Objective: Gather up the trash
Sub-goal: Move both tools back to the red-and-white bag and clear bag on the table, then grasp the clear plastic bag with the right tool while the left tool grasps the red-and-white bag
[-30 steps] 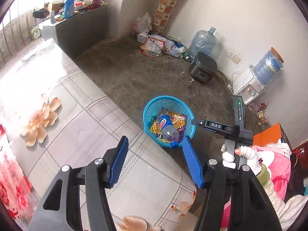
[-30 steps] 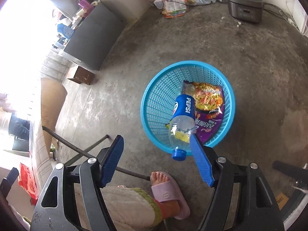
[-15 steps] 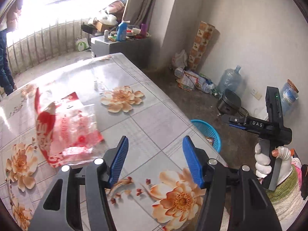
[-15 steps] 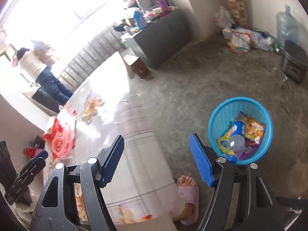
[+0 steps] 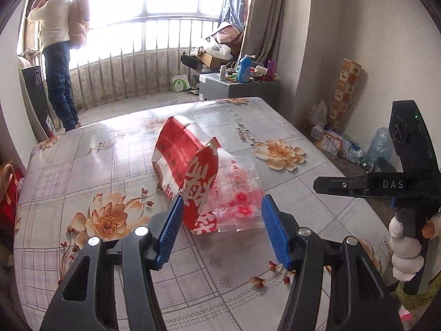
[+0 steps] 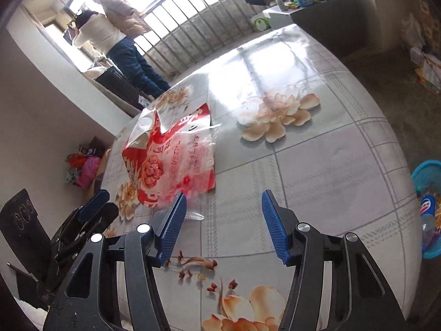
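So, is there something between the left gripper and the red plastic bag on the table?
Nothing visible. The left gripper is open, and the red plastic bag lies on the table right ahead, its near edge already between the blue fingers.

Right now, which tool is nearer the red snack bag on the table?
Left. The left tool has the red snack bag between its open fingers, not gripped. The right tool sits beside the bag's near corner, closing on nothing.
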{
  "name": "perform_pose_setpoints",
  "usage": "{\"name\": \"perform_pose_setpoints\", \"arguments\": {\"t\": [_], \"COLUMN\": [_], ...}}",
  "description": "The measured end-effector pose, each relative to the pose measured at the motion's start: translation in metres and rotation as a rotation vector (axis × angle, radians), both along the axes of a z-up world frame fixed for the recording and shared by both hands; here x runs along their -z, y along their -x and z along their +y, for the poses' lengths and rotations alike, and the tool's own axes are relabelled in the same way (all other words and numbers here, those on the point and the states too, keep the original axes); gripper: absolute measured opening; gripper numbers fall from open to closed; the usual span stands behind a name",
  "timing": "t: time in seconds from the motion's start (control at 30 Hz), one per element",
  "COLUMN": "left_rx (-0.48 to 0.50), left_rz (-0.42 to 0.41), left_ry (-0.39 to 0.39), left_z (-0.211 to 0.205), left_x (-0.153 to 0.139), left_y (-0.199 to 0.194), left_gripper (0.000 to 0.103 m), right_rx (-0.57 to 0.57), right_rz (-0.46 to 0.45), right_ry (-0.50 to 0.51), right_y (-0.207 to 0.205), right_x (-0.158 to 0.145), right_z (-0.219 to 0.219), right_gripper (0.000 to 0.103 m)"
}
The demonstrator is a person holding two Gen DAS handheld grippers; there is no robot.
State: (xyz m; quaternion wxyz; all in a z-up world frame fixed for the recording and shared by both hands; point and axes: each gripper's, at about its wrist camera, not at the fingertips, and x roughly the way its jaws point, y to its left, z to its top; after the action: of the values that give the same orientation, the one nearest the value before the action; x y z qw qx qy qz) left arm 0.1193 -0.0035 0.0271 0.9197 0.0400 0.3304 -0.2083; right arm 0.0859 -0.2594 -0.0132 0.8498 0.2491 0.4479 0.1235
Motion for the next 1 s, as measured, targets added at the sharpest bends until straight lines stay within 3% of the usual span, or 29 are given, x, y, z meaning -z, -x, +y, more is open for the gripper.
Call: {"name": "perform_pose_setpoints", "arguments": {"t": [0.2,0.27,0.3,0.4,0.53,0.77,0.9,0.93,1.0], "left_rx": [-0.033,-0.045,-0.05,-0.056,-0.02,0.124,0.11,0.086,0.037], "left_rz": [0.043,0.067,0.079,0.083,0.086,0.128,0.073,0.068,0.073], "left_ry": [-0.021,-0.032,-0.029,-0.031,-0.042,-0.048,-0.111,-0.112,-0.13], "left_z": [0.002,0.001,0.003,0.005,0.003,-0.013,-0.014,-0.011,-0.01], "left_x": [0.022,0.029,0.032,0.035,0.032,0.027,0.023,0.023,0.025], "left_y": [-0.026,-0.032,-0.034,-0.033,-0.024,0.013,0.028,0.026,0.018], "left_gripper": [0.041,0.025,0.023,0.016,0.0,0.0,0.0,0.003,0.028], "right_rx": [-0.048,-0.062,-0.068,-0.085,-0.094,-0.084,-0.037,-0.018,0.014], "right_rz": [0.014,0.032,0.041,0.065,0.071,0.072,0.086,0.089,0.095], "right_ry": [-0.006,-0.001,0.004,0.036,0.047,0.066,0.071,0.07,0.061], "right_y": [-0.033,-0.043,-0.047,-0.053,-0.046,-0.005,0.027,0.033,0.045], "right_x": [0.007,0.012,0.016,0.023,0.023,0.012,0.011,0.011,0.013], "right_z": [0.029,0.037,0.041,0.051,0.052,0.029,0.007,0.001,-0.01], "right_gripper": [0.047,0.039,0.036,0.009,0.005,0.003,0.003,0.003,0.003]}}
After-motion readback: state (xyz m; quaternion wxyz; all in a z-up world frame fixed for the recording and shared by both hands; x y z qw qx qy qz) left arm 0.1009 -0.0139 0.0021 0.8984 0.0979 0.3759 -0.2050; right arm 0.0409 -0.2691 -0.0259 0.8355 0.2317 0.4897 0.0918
